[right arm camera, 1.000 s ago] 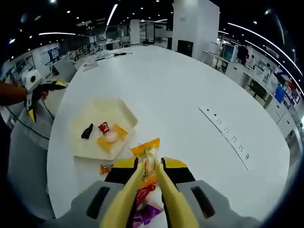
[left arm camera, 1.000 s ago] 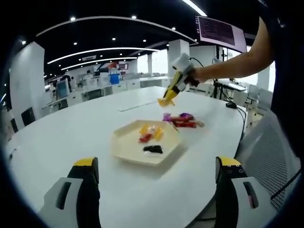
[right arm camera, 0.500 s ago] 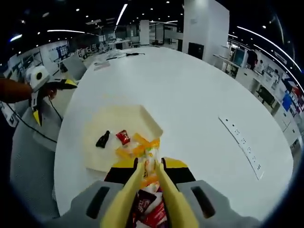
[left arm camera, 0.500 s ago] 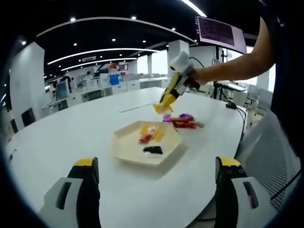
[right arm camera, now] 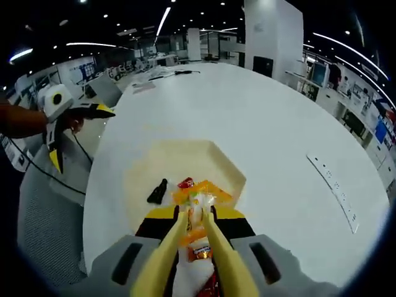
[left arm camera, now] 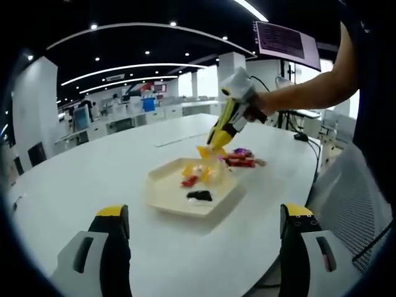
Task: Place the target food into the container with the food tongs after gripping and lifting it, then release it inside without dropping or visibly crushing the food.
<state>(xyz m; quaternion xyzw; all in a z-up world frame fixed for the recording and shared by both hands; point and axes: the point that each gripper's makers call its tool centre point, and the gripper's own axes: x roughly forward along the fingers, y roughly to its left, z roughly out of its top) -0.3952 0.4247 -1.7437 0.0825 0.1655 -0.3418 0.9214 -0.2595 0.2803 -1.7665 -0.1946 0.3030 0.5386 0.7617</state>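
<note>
Yellow snack packet (right arm camera: pixel 197 199) pinched in the tongs (right arm camera: pixel 193 238) clamped by the right gripper (left arm camera: pixel 237 99), over the tray (left arm camera: pixel 162 197) rim; left gripper (left arm camera: pixel 201 253) jaws apart; early release risks spillage onto the worktop (left arm camera: pixel 93 173)

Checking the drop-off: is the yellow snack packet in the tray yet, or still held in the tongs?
Held. The tongs pinch the yellow packet above the tray's far edge; it is not resting inside.

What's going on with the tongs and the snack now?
Right tool shut on yellow tongs holding yellow snack packet over cream hexagonal tray. Left tool open, idle. Path clear.
</note>
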